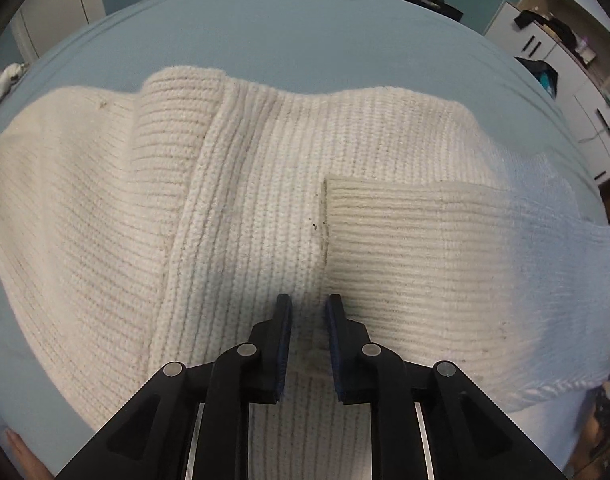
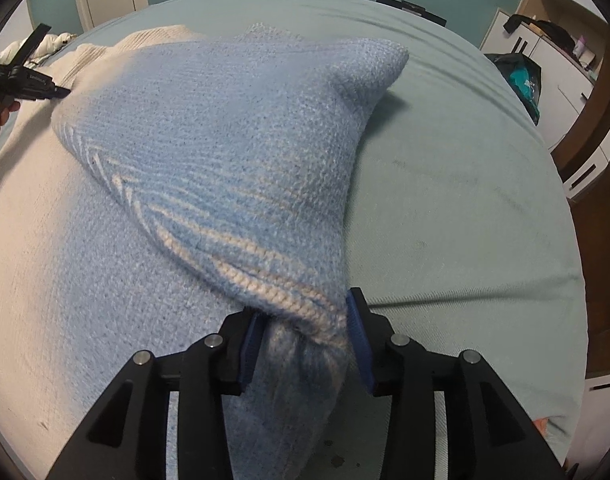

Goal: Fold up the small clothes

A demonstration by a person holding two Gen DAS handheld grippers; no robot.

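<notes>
Right hand-held gripper (image 2: 305,334) pinches a bunched sweater (image 2: 225,152) edge, hiding its pads; left hand-held gripper (image 1: 308,308) stands slightly spread above the knit, bed (image 2: 465,200) underneath

Sweater (image 1: 265,200) on bed (image 1: 289,36), cabinets (image 1: 561,64) behind

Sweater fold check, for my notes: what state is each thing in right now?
Sweater: spread on the bed, sleeve folded across it.
Blue end: lifted, bunched between right jaws.
Left gripper: slightly open, empty, above knit.
Right gripper: part open, knit between.
Bed: covered, wrinkled.
</notes>
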